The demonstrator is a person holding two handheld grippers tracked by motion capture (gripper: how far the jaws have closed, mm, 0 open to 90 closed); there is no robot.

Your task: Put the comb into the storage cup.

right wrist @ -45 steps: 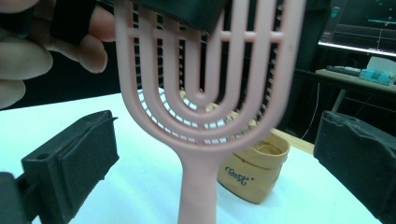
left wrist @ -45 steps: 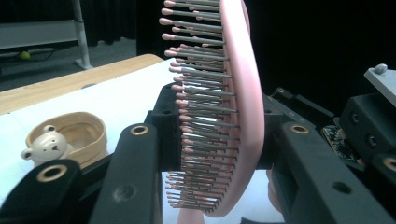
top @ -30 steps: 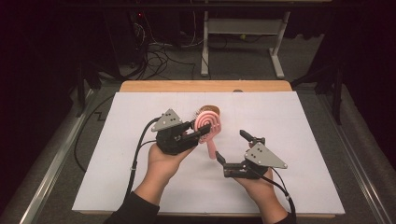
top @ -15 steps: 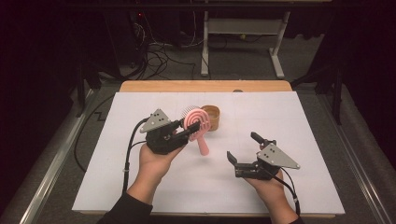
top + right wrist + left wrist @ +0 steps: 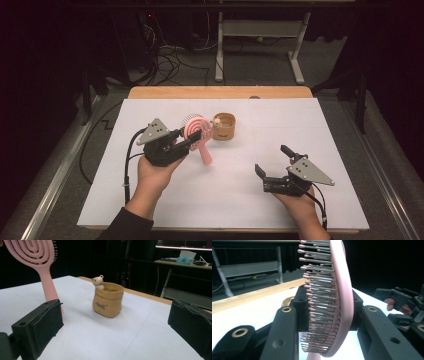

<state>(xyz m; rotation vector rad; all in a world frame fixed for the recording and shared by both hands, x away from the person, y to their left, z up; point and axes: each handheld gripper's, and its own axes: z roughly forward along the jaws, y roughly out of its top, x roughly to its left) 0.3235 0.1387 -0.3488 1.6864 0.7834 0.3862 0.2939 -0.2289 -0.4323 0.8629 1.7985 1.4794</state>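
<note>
The pink hairbrush (image 5: 195,133) sits clamped by its head between the jaws of my left gripper (image 5: 192,139), handle slanting down toward the white table (image 5: 300,120), left of the middle. Just beside the brush head, toward the far edge, stands a small tan pot (image 5: 223,126) with a bear figure on its rim. My right gripper (image 5: 272,162) hangs near the table's near right corner, well apart from the brush, its jaws wide apart and holding nothing.
</note>
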